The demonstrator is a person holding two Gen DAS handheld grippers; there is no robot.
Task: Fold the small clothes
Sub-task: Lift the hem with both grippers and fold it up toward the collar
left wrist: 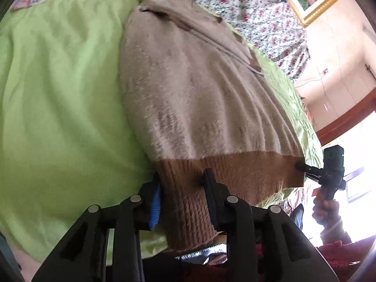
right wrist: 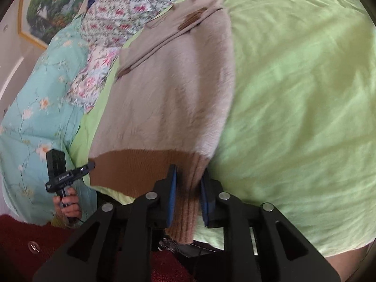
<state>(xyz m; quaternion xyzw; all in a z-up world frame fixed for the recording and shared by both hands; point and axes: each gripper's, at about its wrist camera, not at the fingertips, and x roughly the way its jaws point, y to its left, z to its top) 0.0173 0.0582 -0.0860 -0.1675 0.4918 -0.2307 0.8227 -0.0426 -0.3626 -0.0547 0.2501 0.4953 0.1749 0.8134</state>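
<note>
Between both claws' pads: brown ribbed hem (left wrist: 188,202) of the beige sweater (left wrist: 188,82), left gripper (left wrist: 182,192) and right gripper (right wrist: 188,188) each pinching a corner at the green bed's (left wrist: 58,117) near edge. Probably starting a fold; next, lift evenly toward the collar.

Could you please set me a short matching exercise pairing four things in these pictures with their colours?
Things:
1. sweater body
2. ribbed hem
3. bed sheet
4. picture frame

Colours:
A. light green
B. gold
C. pale beige
D. tan brown

Pairs: 1-C, 2-D, 3-A, 4-B
</note>
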